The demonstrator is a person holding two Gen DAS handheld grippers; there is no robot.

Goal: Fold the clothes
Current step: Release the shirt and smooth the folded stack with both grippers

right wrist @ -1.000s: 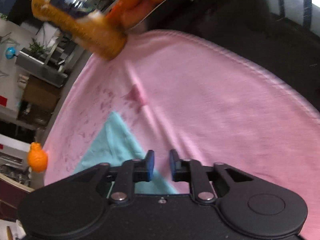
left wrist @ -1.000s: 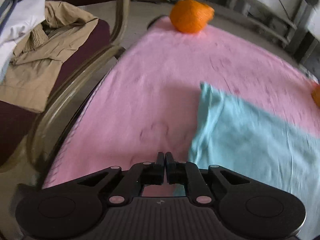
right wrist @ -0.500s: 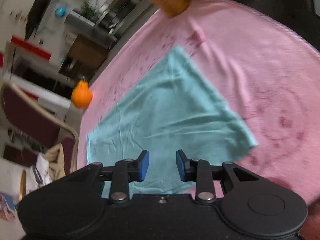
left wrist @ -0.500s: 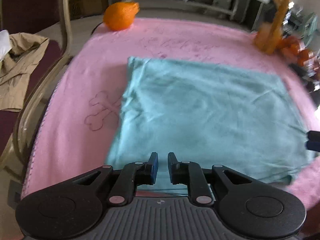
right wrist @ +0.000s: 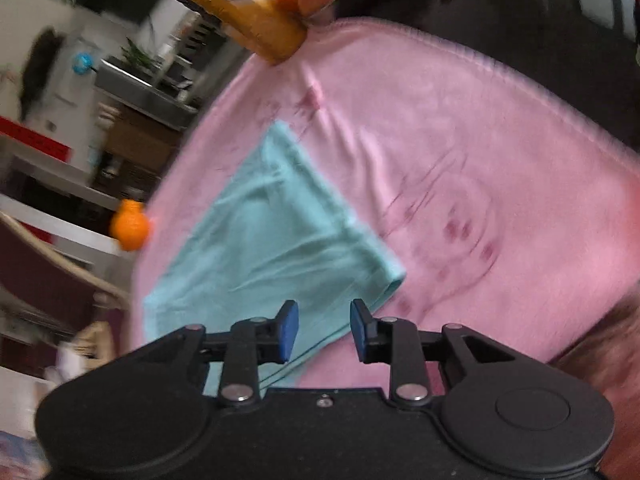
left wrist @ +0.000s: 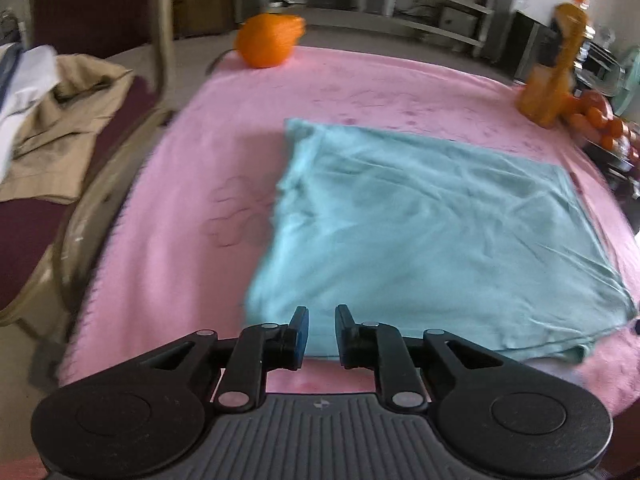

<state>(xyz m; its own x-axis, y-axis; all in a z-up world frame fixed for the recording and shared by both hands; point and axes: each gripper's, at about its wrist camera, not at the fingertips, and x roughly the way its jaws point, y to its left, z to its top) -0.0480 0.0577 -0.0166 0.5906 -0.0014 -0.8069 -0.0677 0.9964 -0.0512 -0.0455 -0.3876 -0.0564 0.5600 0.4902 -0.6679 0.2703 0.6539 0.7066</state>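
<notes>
A teal garment (left wrist: 432,232) lies folded into a rough rectangle on the pink blanket (left wrist: 168,240). My left gripper (left wrist: 321,328) hovers over the garment's near edge by its near left corner. Its jaws stand a little apart with nothing pinched between them. In the right wrist view the teal garment (right wrist: 272,248) runs from the middle to the lower left. My right gripper (right wrist: 324,330) is open above the garment's near edge, close to its right corner, and the pads press on nothing.
An orange fruit (left wrist: 268,42) sits at the blanket's far left edge. An orange juice bottle (left wrist: 556,68) and a pile of small oranges (left wrist: 600,124) stand at the far right. A chair with a beige garment (left wrist: 60,120) is left of the table.
The left jaws were shut a second ago and now stand slightly apart; the right jaws have widened. Both grippers have drawn back, so more of the teal garment shows.
</notes>
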